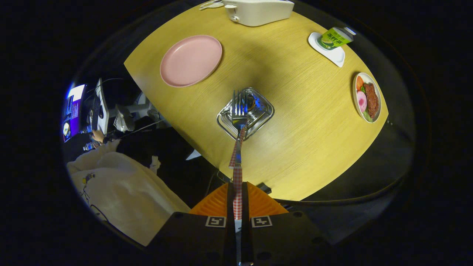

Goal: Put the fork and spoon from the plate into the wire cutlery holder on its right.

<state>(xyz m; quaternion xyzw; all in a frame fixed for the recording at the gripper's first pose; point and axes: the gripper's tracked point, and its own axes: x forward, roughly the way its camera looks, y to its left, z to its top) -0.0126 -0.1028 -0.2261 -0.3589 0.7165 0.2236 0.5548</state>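
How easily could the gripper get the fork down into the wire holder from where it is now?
Probably yes. The gripper is shut on the fork's checked handle, and the tines hang right above the wire cutlery holder's open top, with nothing between them. A straight lowering looks enough.

I am working in a staged recording booth, not a real home. The wooden table below me is laid like a dining set: a bare pink plate, a dish of fake-looking food, a small carton on a white saucer, a white appliance at the far edge. Off the table's side, though, the place turns into a workstation: lit monitors and cables on a desk, with a person in a white sleeve sitting there. Around the table all is dark.
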